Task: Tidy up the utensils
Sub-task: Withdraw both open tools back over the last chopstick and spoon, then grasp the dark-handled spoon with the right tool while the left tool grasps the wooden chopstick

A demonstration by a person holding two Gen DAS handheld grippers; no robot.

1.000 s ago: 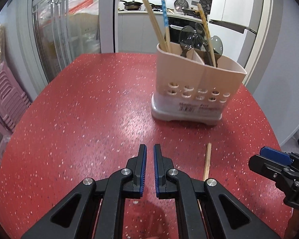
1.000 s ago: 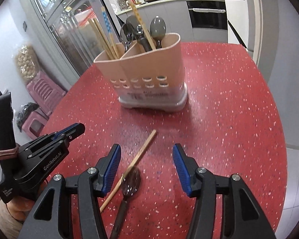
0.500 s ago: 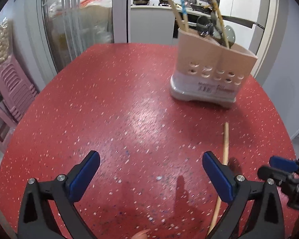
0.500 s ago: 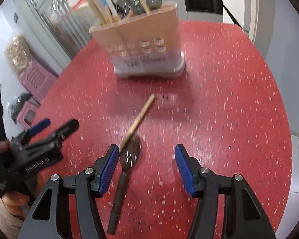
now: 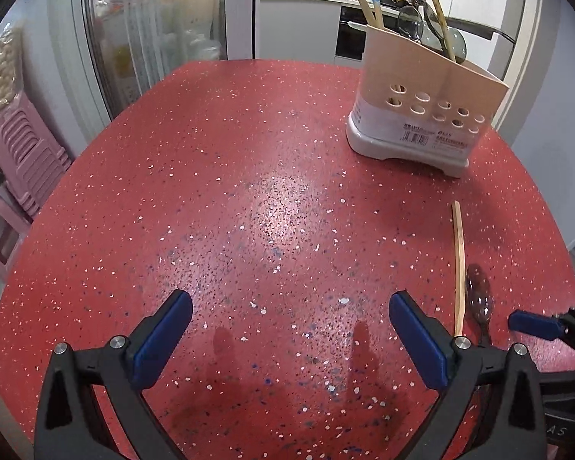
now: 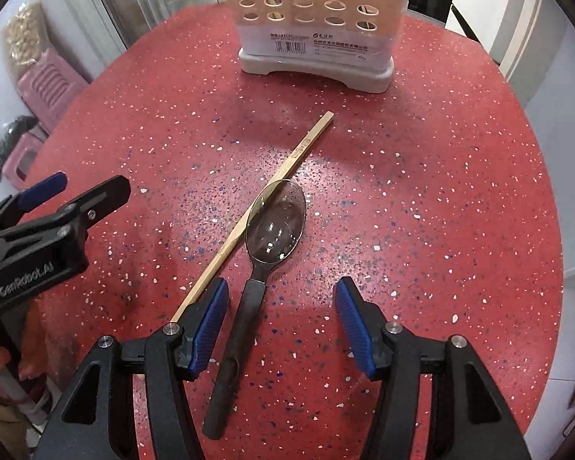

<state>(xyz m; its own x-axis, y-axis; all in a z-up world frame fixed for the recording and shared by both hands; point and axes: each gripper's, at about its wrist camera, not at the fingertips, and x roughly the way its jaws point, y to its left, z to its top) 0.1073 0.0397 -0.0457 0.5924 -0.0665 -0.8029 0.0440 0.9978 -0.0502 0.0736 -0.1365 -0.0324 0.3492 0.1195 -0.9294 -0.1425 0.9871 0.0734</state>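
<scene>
A dark spoon (image 6: 272, 230) with a black handle lies on the red speckled table (image 6: 421, 191), bowl pointing away from me. A single wooden chopstick (image 6: 257, 214) lies beside it, touching the bowl's left rim. My right gripper (image 6: 281, 306) hangs open just above the spoon's handle, which runs between its fingers nearer the left one. My left gripper (image 5: 289, 324) is wide open over bare table with nothing in it; the chopstick (image 5: 458, 264) and spoon (image 5: 479, 301) lie to its right. The beige utensil holder (image 5: 421, 111) stands at the back right with chopsticks and spoons in it.
Pink plastic stools (image 5: 23, 153) are stacked off the table's left edge. Glass cabinet doors (image 5: 145, 38) and a kitchen counter stand behind the table. The table's right edge drops away near a white wall (image 6: 563, 96).
My left gripper went from shut to wide open and sank a little. My right gripper tipped downward and came down over the spoon and chopstick.
</scene>
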